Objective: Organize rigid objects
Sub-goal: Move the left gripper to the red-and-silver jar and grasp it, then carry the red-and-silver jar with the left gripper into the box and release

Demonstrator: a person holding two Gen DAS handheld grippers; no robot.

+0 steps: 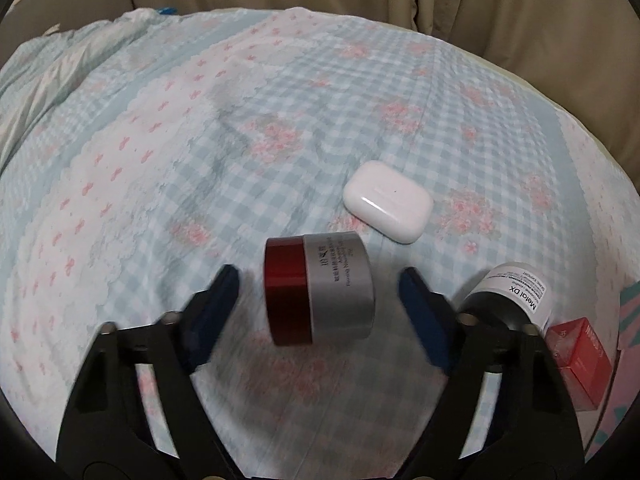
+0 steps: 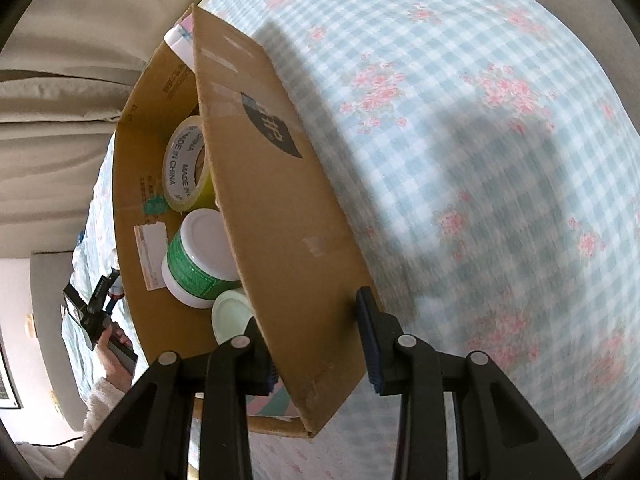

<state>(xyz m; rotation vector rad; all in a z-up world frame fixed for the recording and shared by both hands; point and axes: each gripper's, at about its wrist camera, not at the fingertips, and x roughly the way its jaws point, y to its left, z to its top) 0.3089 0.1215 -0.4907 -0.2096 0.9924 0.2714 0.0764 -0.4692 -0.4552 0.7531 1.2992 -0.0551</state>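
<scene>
The left tool [image 1: 319, 280] is held wide open, and a small round jar with a shiny red lid and a grey body [image 1: 319, 289] lies on its side right between the two blue pads [image 1: 218, 296], with a gap left on each side, so nothing is gripped yet. It looks as if the jar is lined up to be pinched next. Just past the jar, a smooth white earbud case [image 1: 387, 201] rests on the bed, which is covered by a blue checked sheet with pink flowers [image 1: 200, 140]. To the right of the left tool, a dark bottle with a white label [image 1: 506, 300] and a small red box [image 1: 580, 360] are partly hidden behind the tool's black arm. The right tool [image 2: 316, 344] is set around one wall of a brown cardboard box [image 2: 280, 200], likely to keep it steady, but whether the wall is squeezed tight cannot be told. Inside the box, a roll of yellow tape [image 2: 186, 164], a white tub with a green label [image 2: 200, 260] and a pale round lid [image 2: 232, 316] are seen, each cut off by the wall. The bed is blurred in the right view.
</scene>
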